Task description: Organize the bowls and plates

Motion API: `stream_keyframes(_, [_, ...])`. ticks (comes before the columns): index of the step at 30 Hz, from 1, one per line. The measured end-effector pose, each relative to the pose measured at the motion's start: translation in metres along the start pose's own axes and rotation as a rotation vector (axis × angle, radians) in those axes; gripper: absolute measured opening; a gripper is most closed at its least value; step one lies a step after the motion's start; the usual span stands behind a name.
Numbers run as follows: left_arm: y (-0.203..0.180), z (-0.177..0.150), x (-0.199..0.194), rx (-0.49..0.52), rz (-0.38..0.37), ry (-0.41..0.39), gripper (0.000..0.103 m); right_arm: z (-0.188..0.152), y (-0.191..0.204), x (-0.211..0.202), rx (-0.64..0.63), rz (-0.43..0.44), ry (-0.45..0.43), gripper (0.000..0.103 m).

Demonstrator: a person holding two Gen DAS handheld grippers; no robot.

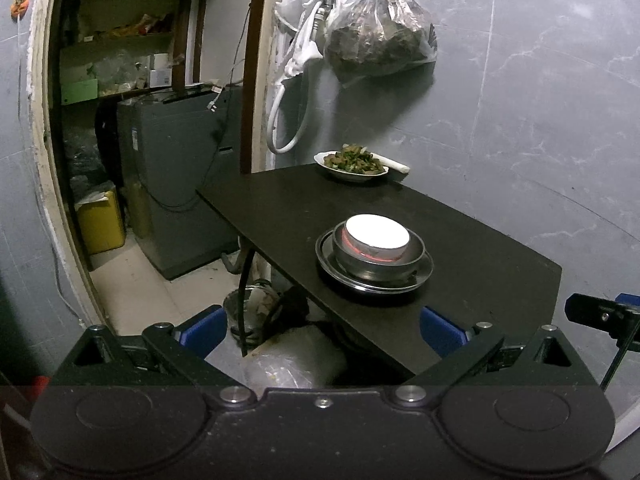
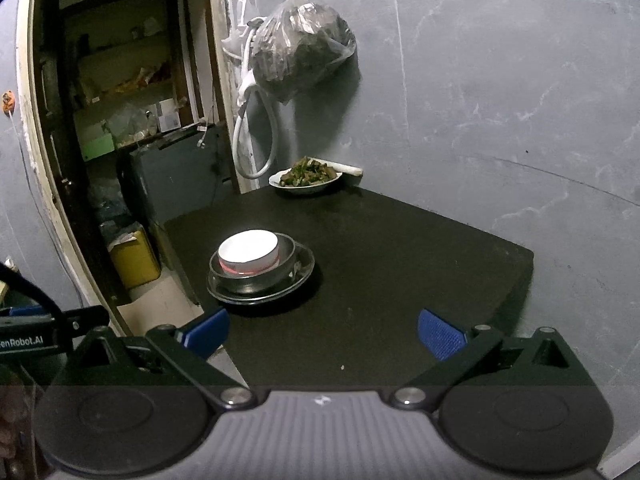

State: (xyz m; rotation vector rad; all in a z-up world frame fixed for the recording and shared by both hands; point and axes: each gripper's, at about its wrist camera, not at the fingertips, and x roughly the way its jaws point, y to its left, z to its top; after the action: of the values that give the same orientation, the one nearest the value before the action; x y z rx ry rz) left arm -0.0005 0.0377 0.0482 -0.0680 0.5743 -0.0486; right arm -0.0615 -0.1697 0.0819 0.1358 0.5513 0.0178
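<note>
Left gripper: your left gripper hung off the near corner of the black rectangular tabletop, blue-padded fingers spread wide, nothing between them.
Right gripper: your right gripper sat over the near edge of that tabletop, also spread wide and holding nothing.
Stack: the white ceramic bowl with a red band sat nested inside a round steel bowl, which sat on a round steel plate, all toward the table's near left side.
Food plate: a white plate of cooked greens was at the far edge by the wall, well apart from the stack.
Only in the left view: under the table you got a black table leg and a clear glass jar on the floor.
Only in the right view: the full tabletop, right side bare.
Room: grey streaked wall, a clear plastic bag of dark stuff hanging on it beside a white hose, a doorway with a grey washing machine and a yellow container inside.
</note>
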Motion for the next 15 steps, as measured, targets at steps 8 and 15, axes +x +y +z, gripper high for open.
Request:
stream_keyframes(8, [-0.0002, -0.0003, -0.0004, 0.0, 0.0, -0.001, 0.102, -0.0033, 0.0015, -0.002, 0.0, 0.005, 0.011, 0.103])
stream_keyframes(15, [-0.0003, -0.0006, -0.0006, 0.0, 0.0, -0.001, 0.102, -0.0034, 0.0006, -0.0018, 0.0, 0.006, 0.017, 0.103])
